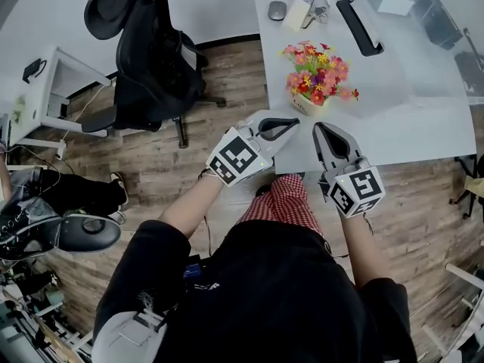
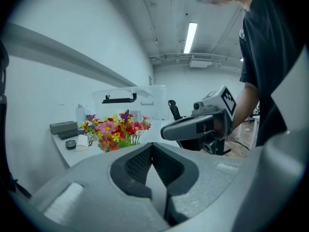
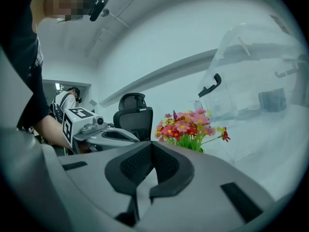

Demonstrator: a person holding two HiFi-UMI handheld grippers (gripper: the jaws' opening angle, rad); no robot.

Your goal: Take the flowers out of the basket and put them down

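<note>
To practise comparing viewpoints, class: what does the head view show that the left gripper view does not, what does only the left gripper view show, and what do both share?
Only the head view: the person's red checked trousers and the marker cube on the left gripper. Only the left gripper view: the lit ceiling light. Both: the flowers on the white table and the shut right gripper.

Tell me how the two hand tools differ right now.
The left gripper slants sideways, while the right gripper points straight toward the flowers. The left gripper hangs over the table corner, the right gripper over its near edge. Both are shut, empty and clear of the flowers.
</note>
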